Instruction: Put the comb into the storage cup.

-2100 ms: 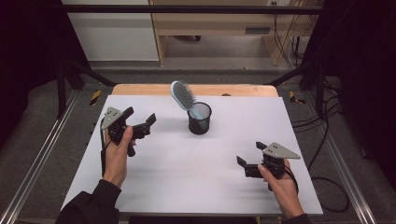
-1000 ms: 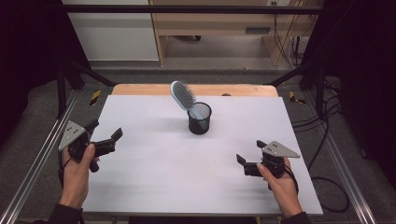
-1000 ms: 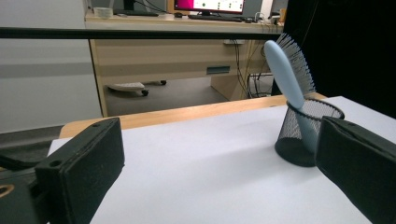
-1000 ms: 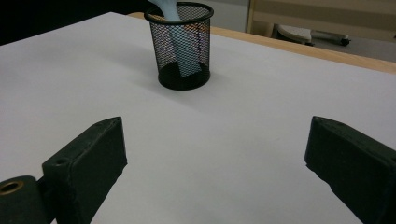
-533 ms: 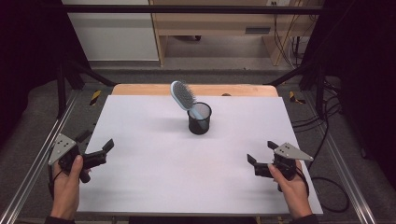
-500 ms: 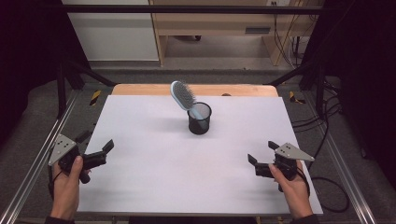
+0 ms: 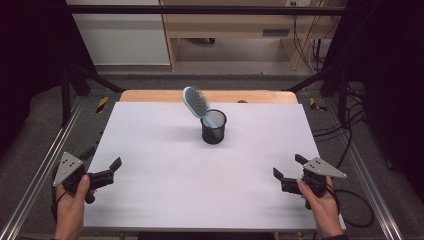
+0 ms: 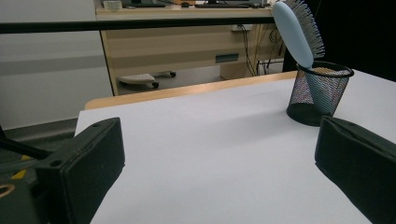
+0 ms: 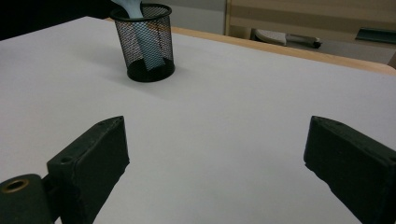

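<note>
The left tool (image 7: 106, 171) sits at the tabletop's (image 7: 165, 190) near left corner, jaws spread wide with nothing between them; the right tool (image 7: 289, 175) sits near the near right corner, just as wide and just as empty. Both are well apart from everything, which reads as hands parked at the corners rather than reaching. Toward the far edge, about midway between left and right, stands the black mesh cup (image 7: 213, 126). The pale blue hairbrush (image 7: 196, 103) stands in it handle down, its bristled head leaning out over the rim toward the far left, so the cup keeps it propped. No brand, label or writing can be read on either
</note>
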A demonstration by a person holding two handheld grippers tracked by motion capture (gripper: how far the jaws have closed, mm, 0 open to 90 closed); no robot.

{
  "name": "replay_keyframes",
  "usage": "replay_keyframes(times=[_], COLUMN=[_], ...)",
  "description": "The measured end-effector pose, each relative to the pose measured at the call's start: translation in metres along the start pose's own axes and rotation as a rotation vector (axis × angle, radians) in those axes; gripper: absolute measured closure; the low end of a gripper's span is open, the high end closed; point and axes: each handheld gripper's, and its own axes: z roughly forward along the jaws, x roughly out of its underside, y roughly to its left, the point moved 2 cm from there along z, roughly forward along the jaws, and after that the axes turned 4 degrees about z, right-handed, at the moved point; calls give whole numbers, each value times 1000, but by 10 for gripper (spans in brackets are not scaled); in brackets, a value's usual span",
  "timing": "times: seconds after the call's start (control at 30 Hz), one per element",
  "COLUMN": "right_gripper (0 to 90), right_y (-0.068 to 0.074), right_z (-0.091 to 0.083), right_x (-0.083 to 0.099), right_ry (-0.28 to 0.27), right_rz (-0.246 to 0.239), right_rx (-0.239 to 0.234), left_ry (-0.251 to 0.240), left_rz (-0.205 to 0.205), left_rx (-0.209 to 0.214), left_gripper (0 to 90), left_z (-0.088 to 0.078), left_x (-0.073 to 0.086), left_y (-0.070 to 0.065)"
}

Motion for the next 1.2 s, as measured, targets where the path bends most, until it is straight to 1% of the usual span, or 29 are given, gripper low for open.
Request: replay_keyframes(times=[0.27, 0.43, 0.8, 1.2], right_gripper=[66, 66, 65, 52], right_y=[1, 0, 1, 2], right_z=[0, 0, 0, 1], right_x=[5, 6, 9, 11], right_ry=[-2, -4, -10, -29], right_rz=[1, 1, -3, -5], right_rx=[-8, -9, -14, -23], left_ry=[4, 1, 12, 11], left_rz=[22, 21, 19, 22], left_rx=[18, 28, 40, 60], left_gripper=[17, 17, 17, 17], left_z=[1, 3, 4, 6], left_x=[6, 10, 17, 20], left_y=[-9, -14, -19, -27])
